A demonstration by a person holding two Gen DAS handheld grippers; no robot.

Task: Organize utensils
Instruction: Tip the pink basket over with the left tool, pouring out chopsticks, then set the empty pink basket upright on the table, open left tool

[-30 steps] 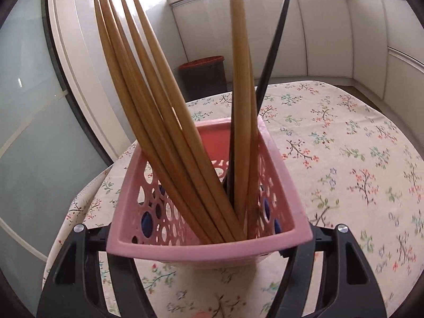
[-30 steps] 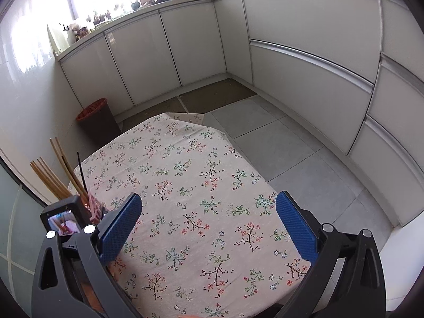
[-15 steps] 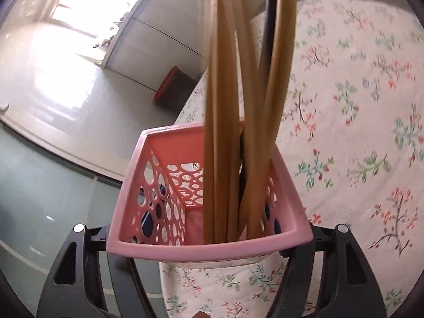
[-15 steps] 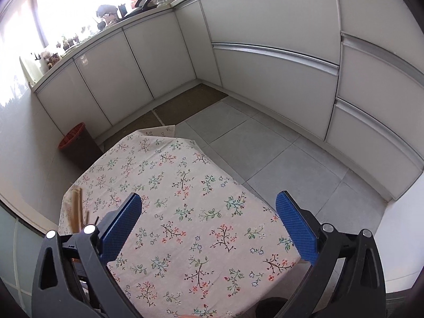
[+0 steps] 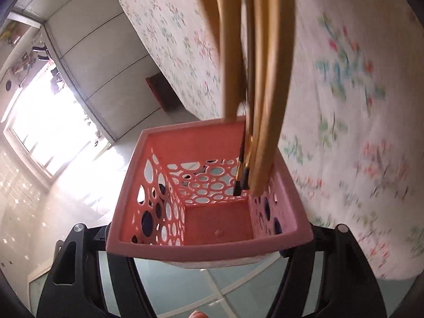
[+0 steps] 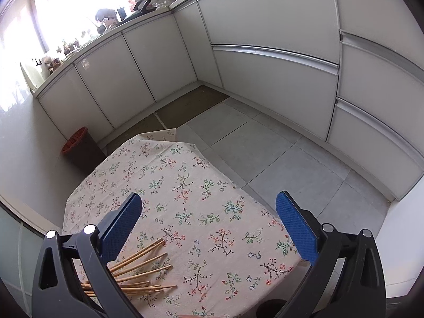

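Note:
My left gripper (image 5: 209, 241) is shut on a pink perforated basket (image 5: 209, 241) and holds it tipped over towards the table. Several wooden chopsticks (image 5: 267, 84) and a black one (image 5: 239, 177) slide out of its mouth. In the right wrist view several wooden chopsticks (image 6: 143, 267) lie fanned out on the floral tablecloth (image 6: 185, 193), at its near left. My right gripper (image 6: 209, 225) is open and empty, held above the table, with the fanned chopsticks just behind its left finger (image 6: 122, 225).
A dark bin with a red rim (image 6: 76, 145) stands on the floor beyond the table's far left corner. White cabinets (image 6: 265, 53) line the walls. A glass panel (image 5: 212, 286) lies under the basket.
The left gripper has tipped the basket further over and the chopsticks have slid out onto the cloth. The right gripper has risen and tilted slightly.

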